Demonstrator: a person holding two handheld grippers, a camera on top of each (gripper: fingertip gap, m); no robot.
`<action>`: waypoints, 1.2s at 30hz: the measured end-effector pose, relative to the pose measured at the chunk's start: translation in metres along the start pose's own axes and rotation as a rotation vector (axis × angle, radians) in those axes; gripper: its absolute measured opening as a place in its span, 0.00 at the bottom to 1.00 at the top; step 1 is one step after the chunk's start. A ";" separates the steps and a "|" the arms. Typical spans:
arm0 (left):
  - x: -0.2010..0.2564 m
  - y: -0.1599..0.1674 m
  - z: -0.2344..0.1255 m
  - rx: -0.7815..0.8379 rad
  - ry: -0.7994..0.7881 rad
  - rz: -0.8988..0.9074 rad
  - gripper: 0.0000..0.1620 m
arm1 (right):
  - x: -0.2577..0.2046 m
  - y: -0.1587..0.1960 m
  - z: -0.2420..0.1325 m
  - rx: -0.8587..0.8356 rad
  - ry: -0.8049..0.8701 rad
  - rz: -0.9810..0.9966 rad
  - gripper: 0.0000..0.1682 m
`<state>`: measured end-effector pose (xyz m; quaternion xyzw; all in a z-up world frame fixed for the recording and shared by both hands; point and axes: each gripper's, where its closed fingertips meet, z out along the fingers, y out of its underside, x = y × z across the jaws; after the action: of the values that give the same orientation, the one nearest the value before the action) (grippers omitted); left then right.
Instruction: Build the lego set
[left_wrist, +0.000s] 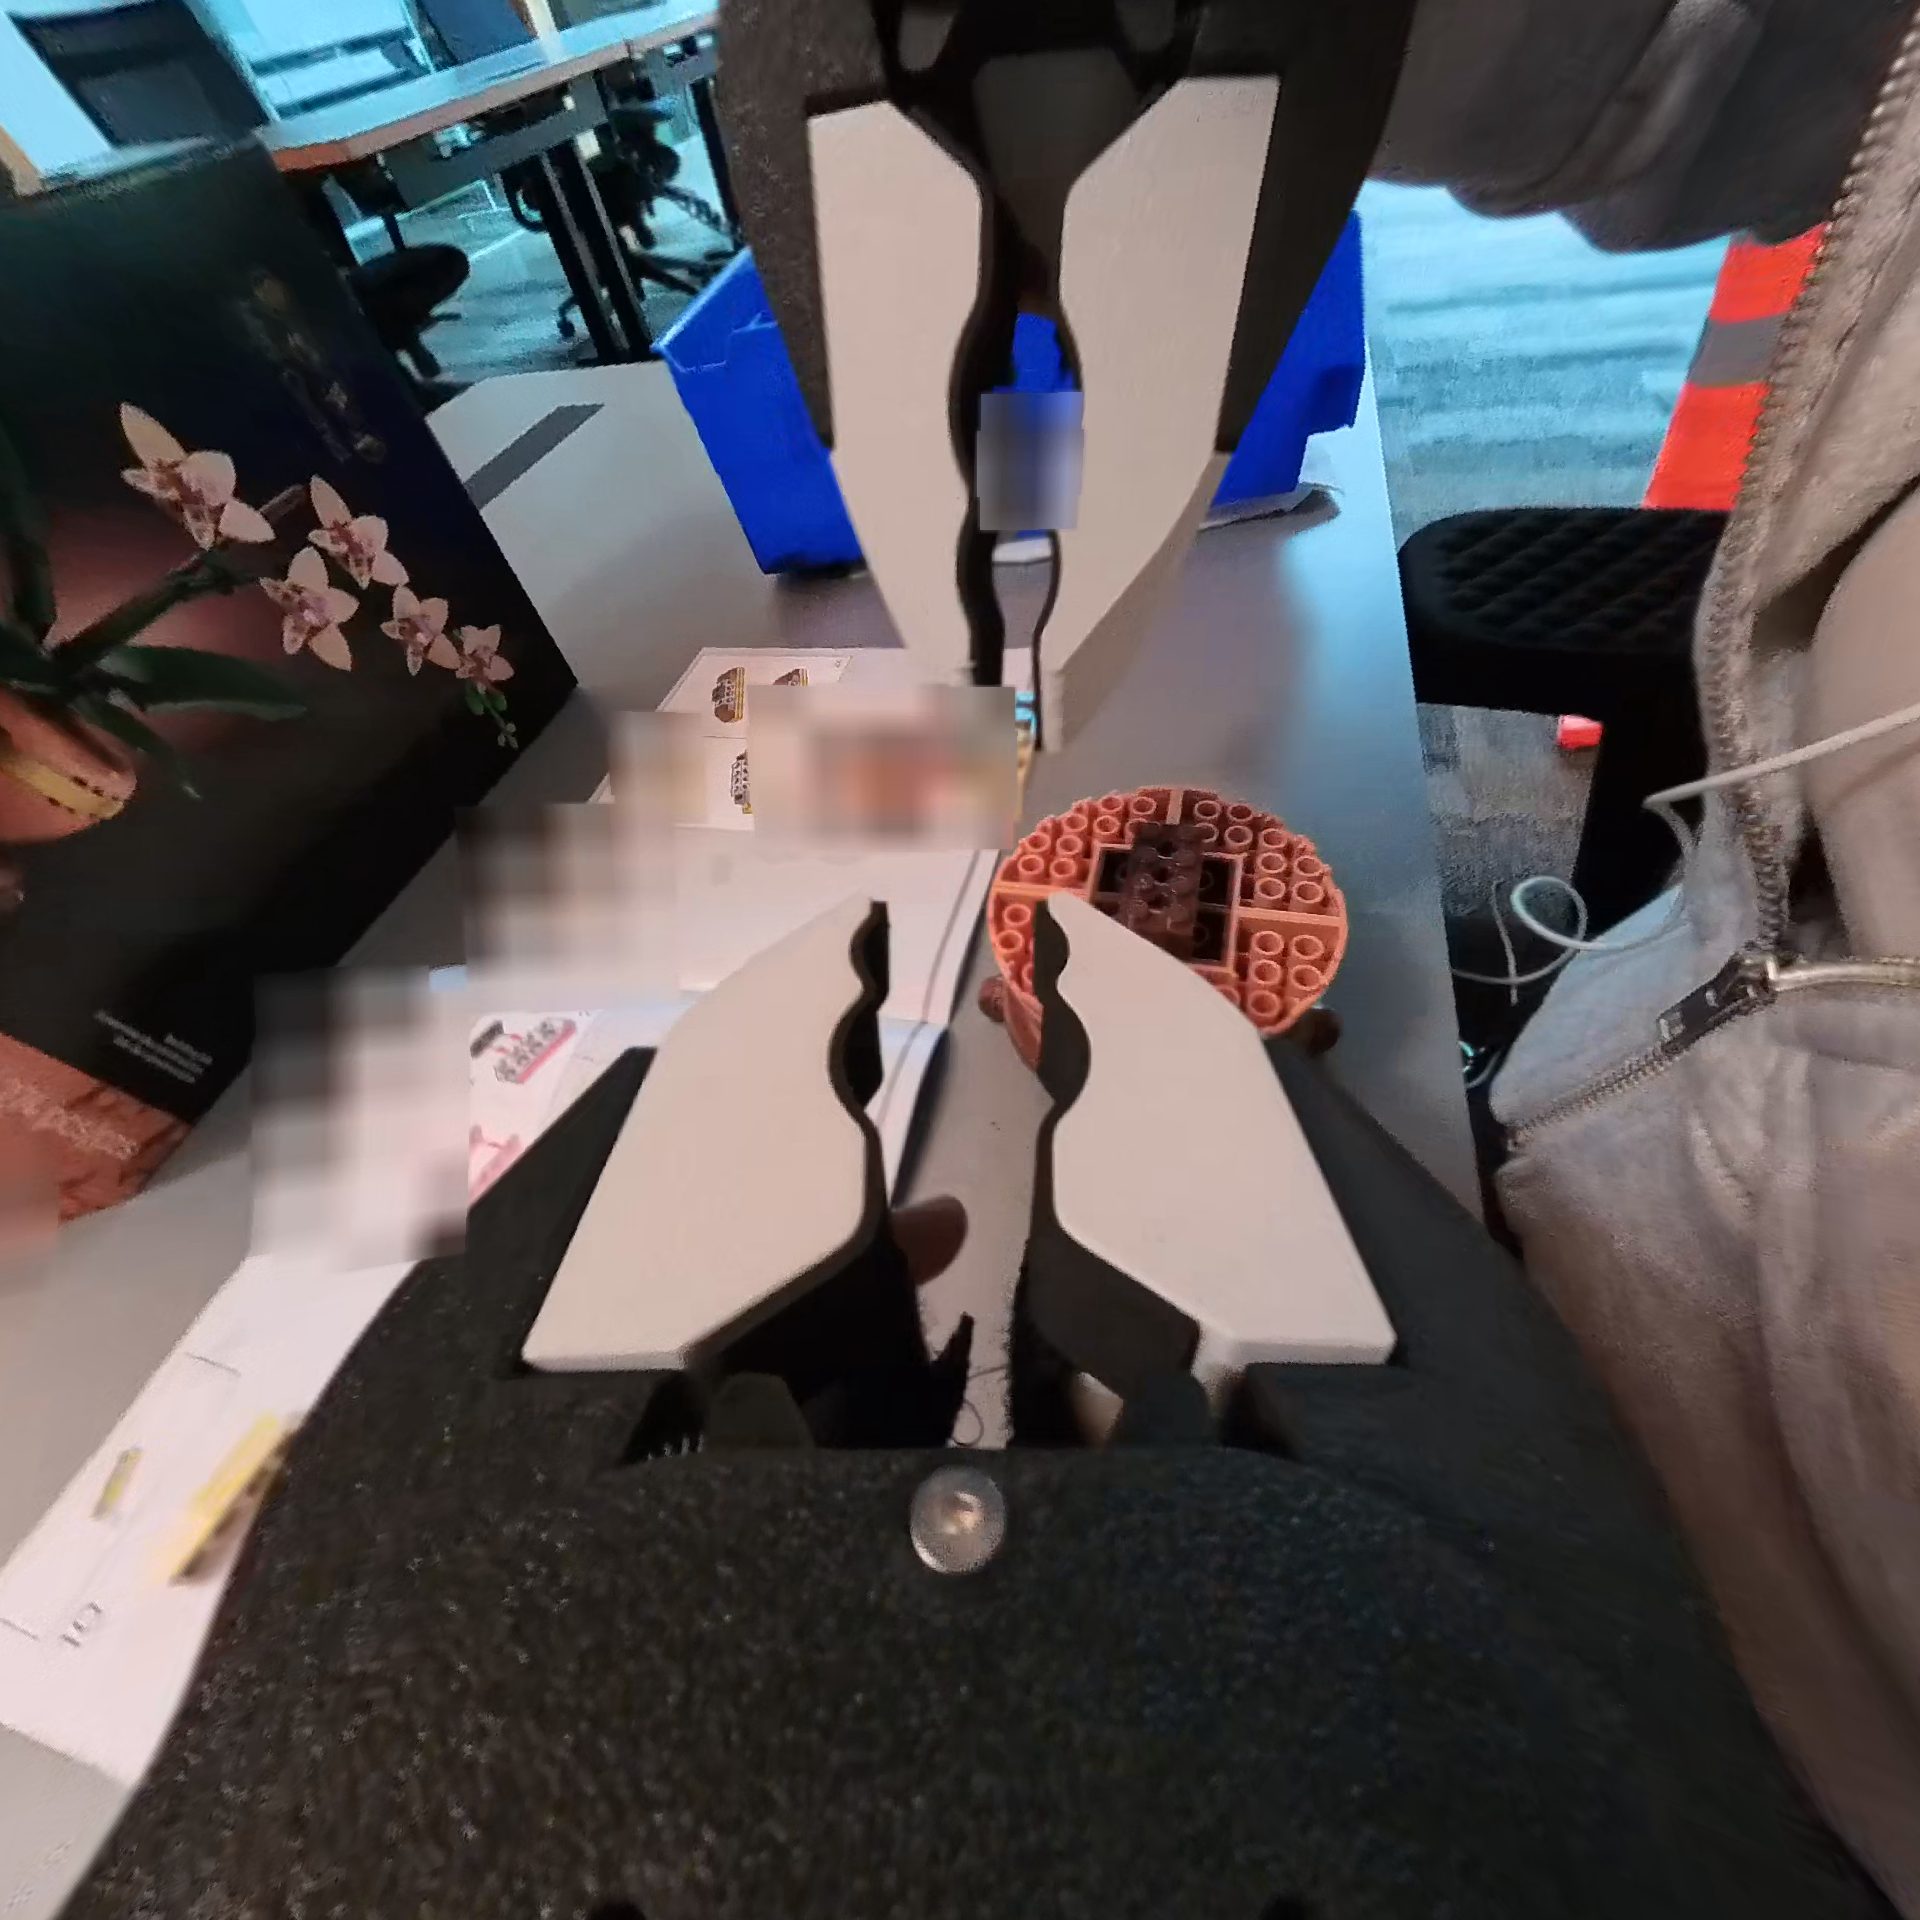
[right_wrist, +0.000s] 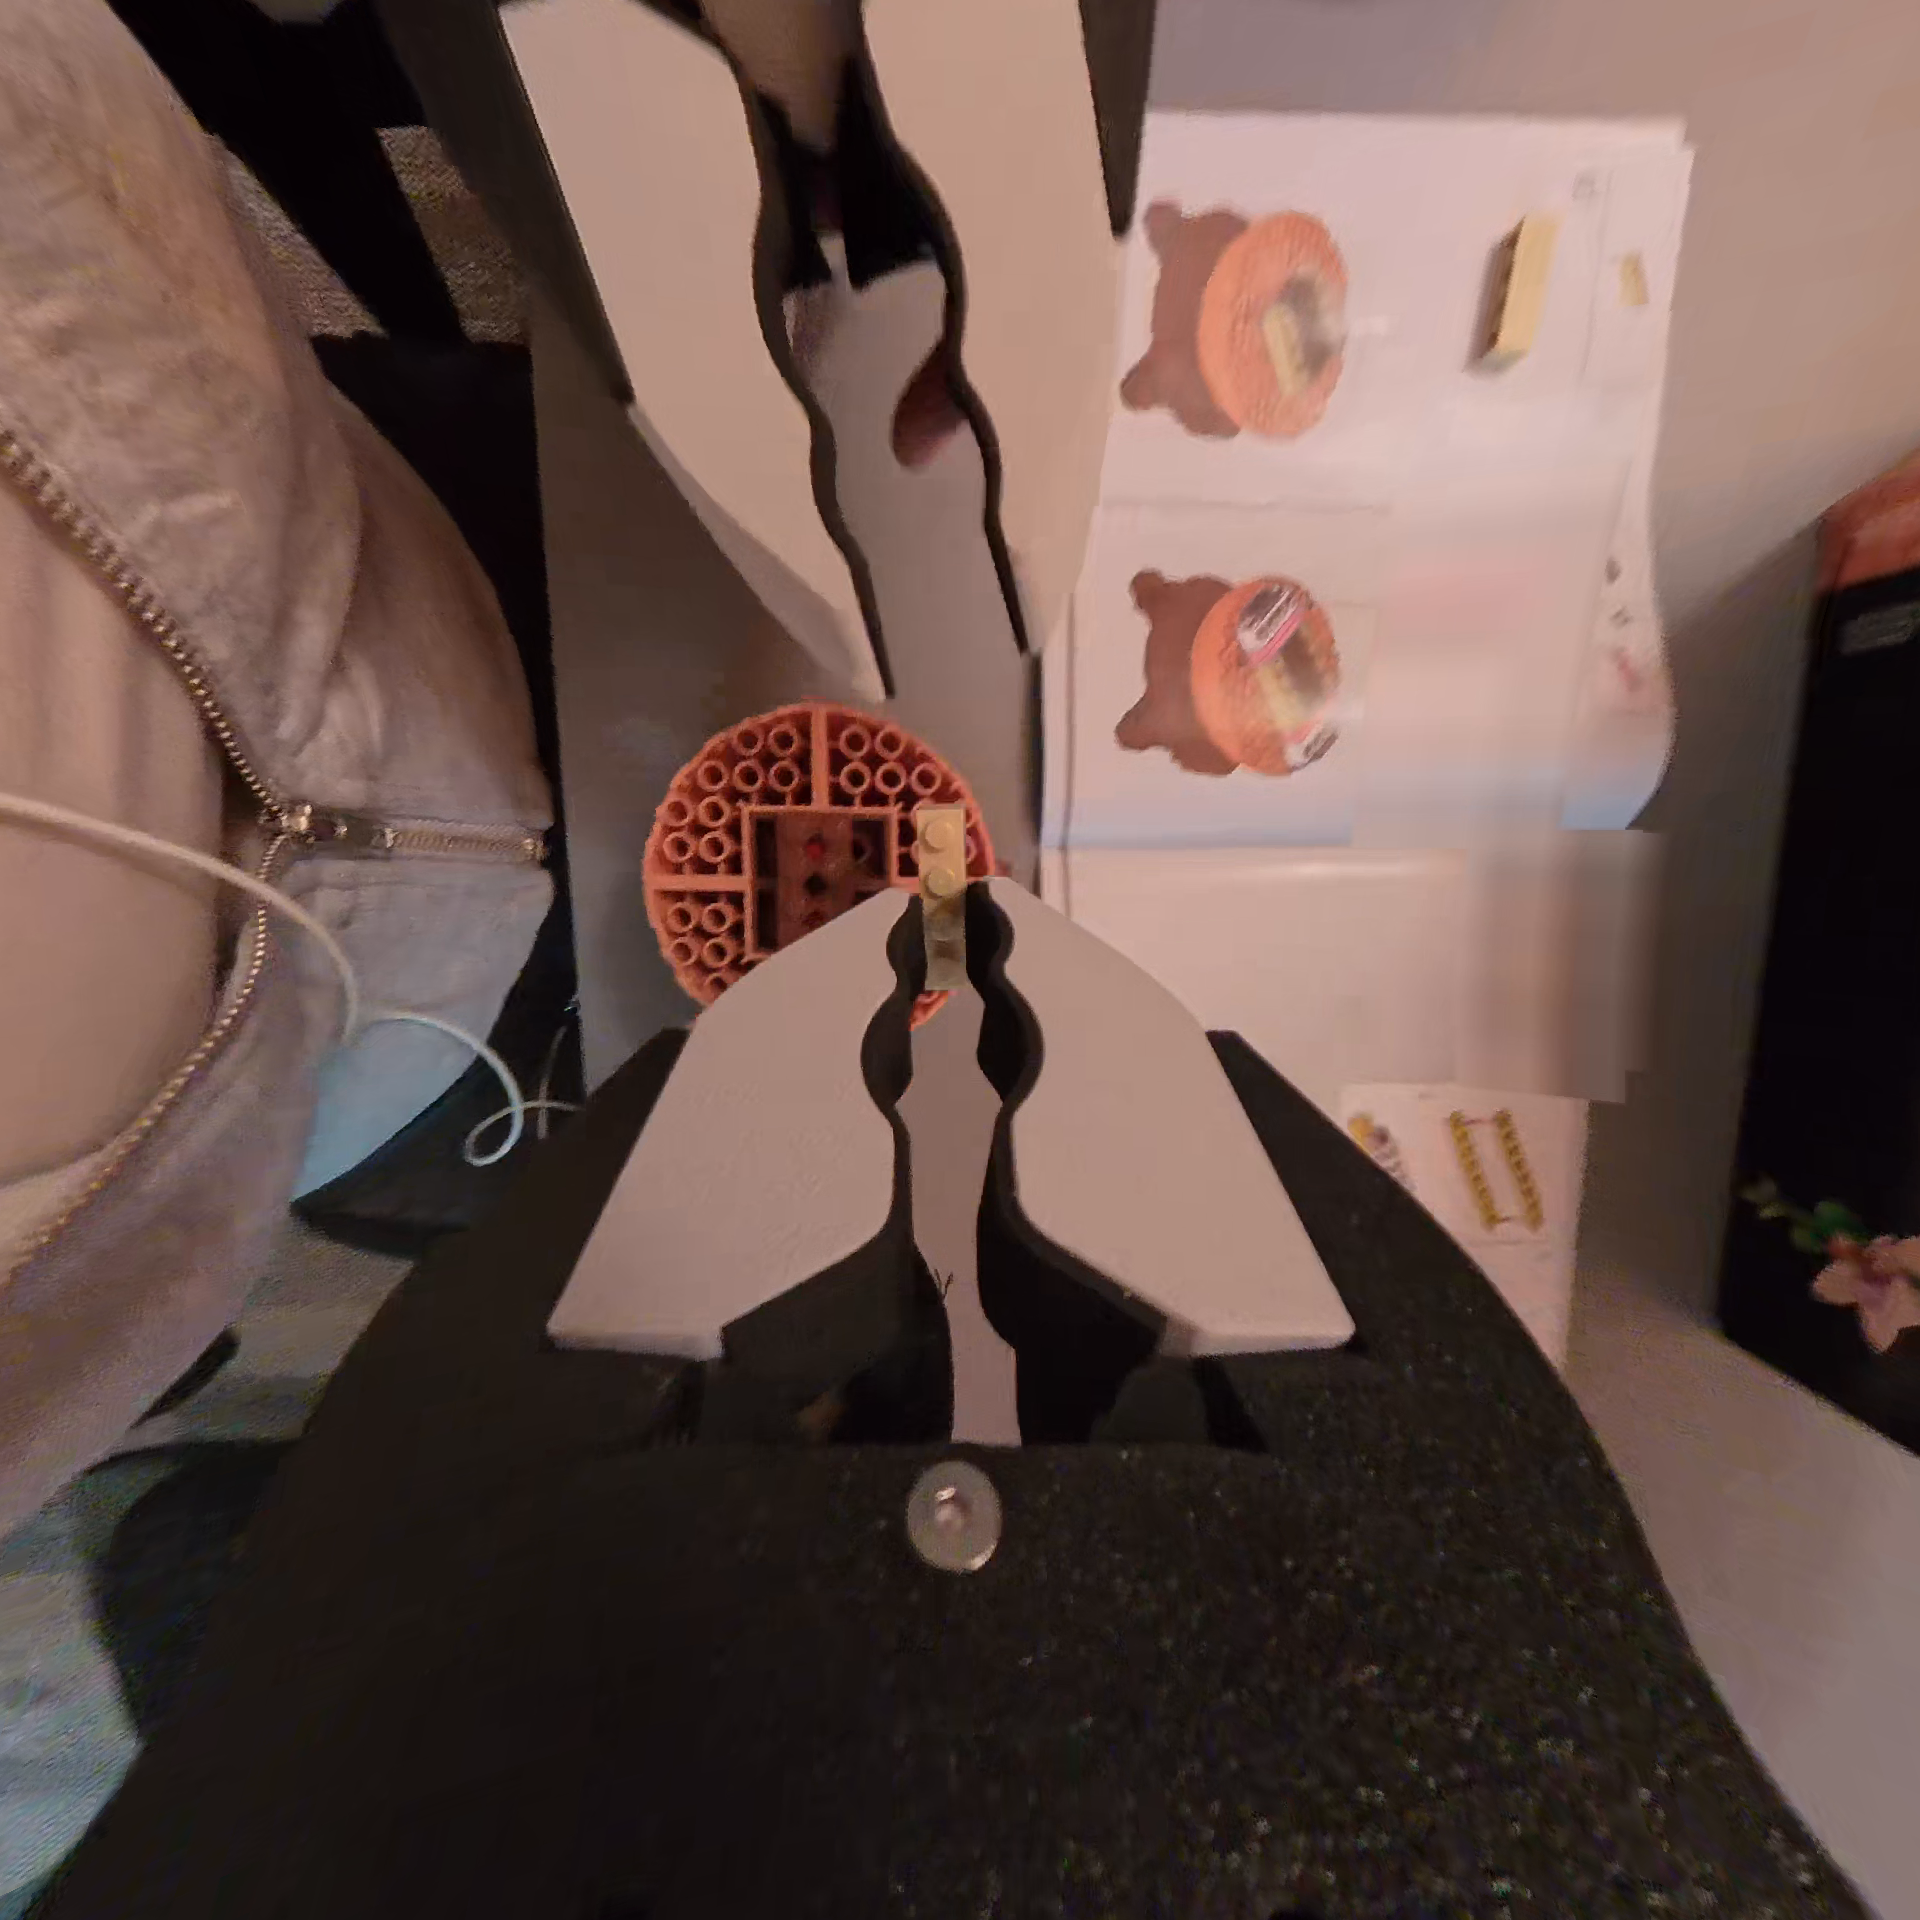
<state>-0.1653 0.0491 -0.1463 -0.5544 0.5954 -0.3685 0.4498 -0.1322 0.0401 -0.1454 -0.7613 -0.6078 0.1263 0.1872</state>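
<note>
R gripper (right_wrist: 945, 914) fingers are clamped on a small tan plastic lego plate, narrow w/ a single row of studs (right_wrist: 943, 868). Its long axis runs straight out along the fingers, so the far half sticks out past the tips and the near half sits pinched between them. That free end lies over the round terracotta-orange lego base w/ open tube cells and a dark brown brick core in a square middle recess (right_wrist: 769, 821), at the right-hand edge of the recess as the right wrist view sees it. Whether the plate already touches the base or is just above it, I can't tell.

L gripper (left_wrist: 966, 914) fingers are apart w/ nothing between them. The base (left_wrist: 1164, 894) lies just ahead and to their right, on the grey tabletop (left_wrist: 1299, 644); one fingertip overlaps its near rim in view, contact unclear.

So the R gripper is the working one. Judgement: next move prob. means keeping the plate's axis parallel to the recess edge and pressing down, w/ the L gripper near enough to steady the base. The paper instruction sheets (right_wrist: 1382, 499) lie beside the base, the black box w/ orchid picture (left_wrist: 239, 582) further off.
</note>
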 end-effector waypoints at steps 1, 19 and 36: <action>0.003 0.001 -0.002 0.009 0.001 -0.025 0.14 | -0.003 0.003 0.001 -0.015 -0.018 0.021 0.04; 0.021 0.012 0.001 -0.033 0.006 -0.074 0.00 | -0.009 0.016 0.026 -0.105 -0.331 0.118 0.04; 0.022 0.014 0.029 -0.118 0.309 -0.152 0.08 | -0.004 0.020 0.031 -0.099 -0.333 0.101 0.04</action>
<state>-0.1422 0.0307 -0.1711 -0.5601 0.6345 -0.4465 0.2904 -0.1291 0.0363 -0.1824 -0.7677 -0.5969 0.2295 0.0397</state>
